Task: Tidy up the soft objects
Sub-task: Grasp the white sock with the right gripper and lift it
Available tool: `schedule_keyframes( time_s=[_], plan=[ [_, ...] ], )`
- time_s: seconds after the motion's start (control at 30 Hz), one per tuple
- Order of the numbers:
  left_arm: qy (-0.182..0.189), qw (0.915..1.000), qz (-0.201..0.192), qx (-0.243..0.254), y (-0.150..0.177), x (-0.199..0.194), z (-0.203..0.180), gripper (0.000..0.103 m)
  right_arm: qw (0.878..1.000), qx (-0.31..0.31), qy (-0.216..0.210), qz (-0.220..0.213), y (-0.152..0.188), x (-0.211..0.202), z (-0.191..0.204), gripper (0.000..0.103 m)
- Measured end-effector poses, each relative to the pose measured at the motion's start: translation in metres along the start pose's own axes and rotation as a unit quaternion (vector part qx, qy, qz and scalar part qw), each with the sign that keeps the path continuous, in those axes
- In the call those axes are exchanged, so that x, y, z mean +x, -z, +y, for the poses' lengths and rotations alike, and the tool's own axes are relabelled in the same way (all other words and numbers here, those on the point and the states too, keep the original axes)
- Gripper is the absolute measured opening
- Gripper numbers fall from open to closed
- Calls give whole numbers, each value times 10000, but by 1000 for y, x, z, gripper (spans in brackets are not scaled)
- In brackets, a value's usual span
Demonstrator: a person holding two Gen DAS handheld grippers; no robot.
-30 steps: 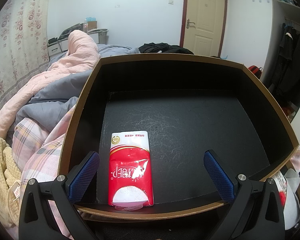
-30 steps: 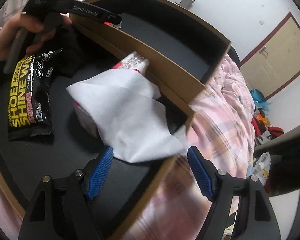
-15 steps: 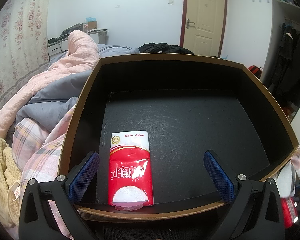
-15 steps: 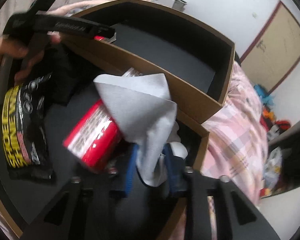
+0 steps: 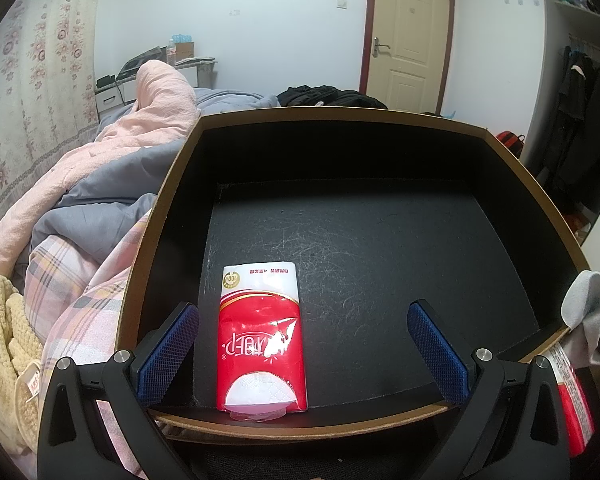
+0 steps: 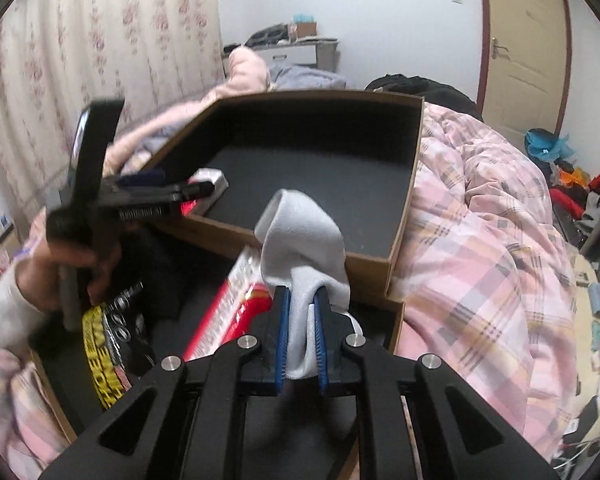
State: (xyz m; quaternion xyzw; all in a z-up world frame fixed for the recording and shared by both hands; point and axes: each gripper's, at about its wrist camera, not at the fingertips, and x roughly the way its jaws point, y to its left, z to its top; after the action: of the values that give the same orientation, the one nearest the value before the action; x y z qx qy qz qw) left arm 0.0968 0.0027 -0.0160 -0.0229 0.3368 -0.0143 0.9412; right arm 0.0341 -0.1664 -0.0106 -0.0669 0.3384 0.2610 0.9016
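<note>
My right gripper (image 6: 301, 294) is closing its jaws on a white cloth (image 6: 300, 232), and the blue pads press it from both sides. The cloth stands up above a red tissue pack (image 6: 236, 312) in the near black tray (image 6: 396, 320). Its edge also shows at the right of the left wrist view as the white cloth (image 5: 586, 296). My left gripper (image 5: 303, 308) hangs open over the front of the far black tray (image 5: 340, 116). A second red-and-white tissue pack (image 5: 260, 336) lies between its fingers, untouched.
A black-and-yellow shoe-wipe pack (image 6: 108, 344) lies in the near tray beside dark fabric. A hand (image 6: 72, 264) holds the left gripper there. Both trays rest on a bed with a pink plaid quilt (image 6: 480, 260). A yellow knit (image 5: 4, 340) lies at the left.
My right gripper went from open to shut on the white cloth, rolled upright and lifted it. The left gripper stayed put. The cloth's edge has come into the left wrist view.
</note>
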Motion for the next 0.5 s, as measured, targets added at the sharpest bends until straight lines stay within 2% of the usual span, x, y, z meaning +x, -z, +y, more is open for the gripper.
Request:
schedule_keyframes(
  time_s=[0.37,0.5],
  plan=[
    [0,10000,0,1,0,0,0,103,9983,257,16,-515,-12,-8,-12,8],
    [0,10000,0,0,0,0,0,103,9963,350,-48,-781,-28,-16,-14,8]
  ],
)
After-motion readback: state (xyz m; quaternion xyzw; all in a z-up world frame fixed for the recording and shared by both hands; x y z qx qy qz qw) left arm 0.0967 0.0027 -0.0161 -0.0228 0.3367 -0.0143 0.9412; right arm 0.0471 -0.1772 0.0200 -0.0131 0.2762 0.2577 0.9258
